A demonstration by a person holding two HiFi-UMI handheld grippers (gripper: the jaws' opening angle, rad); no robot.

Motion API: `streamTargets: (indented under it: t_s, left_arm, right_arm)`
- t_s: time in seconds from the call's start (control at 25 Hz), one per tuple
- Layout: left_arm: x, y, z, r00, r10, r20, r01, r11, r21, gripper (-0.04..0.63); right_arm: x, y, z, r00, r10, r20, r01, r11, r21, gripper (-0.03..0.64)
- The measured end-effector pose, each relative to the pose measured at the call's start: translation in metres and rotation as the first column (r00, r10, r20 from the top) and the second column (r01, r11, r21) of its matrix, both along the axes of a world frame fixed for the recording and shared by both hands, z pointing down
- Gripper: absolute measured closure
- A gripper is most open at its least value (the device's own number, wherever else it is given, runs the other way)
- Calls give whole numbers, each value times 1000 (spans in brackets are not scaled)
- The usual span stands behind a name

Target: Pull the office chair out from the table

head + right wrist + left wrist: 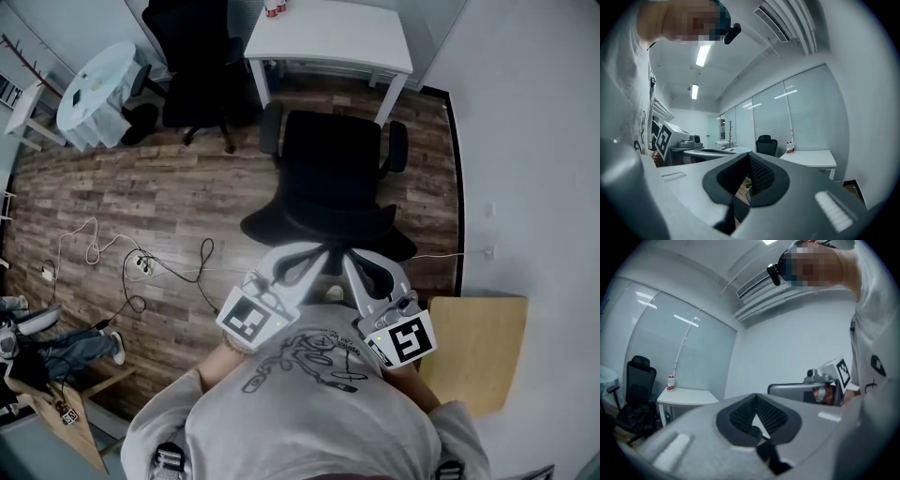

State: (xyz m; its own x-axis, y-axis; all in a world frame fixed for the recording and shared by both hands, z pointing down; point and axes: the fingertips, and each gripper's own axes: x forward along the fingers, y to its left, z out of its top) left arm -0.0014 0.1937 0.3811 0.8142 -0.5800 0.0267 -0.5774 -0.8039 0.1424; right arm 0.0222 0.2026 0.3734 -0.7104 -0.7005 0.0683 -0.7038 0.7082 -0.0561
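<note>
We see the office chair (330,183) from above. It is black all over, with a broad seat, two padded armrests at its sides, and a curved backrest that is the part nearest to us. It stands on the wooden floor (141,197) just in front of the white surface (328,37). The seat is not under that surface, and its front edge lies near the two front legs. Two small bottles (274,7) stand at the surface's far left corner.

In its own view, the left gripper (756,397) has its fingers (740,416) closed tip to tip with nothing between them. The right gripper (749,155) is the same, its dark ribbed fingers (764,176) meeting and empty. In the head view, both are held close to our chest, with their tips over the chair's backrest. We cannot tell from there whether they touch it.

A second black chair (192,66) stands to the left of the surface. A round white table (94,80) stands further left. Cables (141,267) trail across the floor.
</note>
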Motion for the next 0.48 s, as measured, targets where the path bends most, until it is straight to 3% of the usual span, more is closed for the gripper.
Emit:
streamTargets:
  t_s: [0.48]
  left_arm:
    - [8,-4,1,999,-17,-33,16,1000,-18,594]
  right_arm:
    - [6,1,4,999,-9,-34,10,1000,21,611]
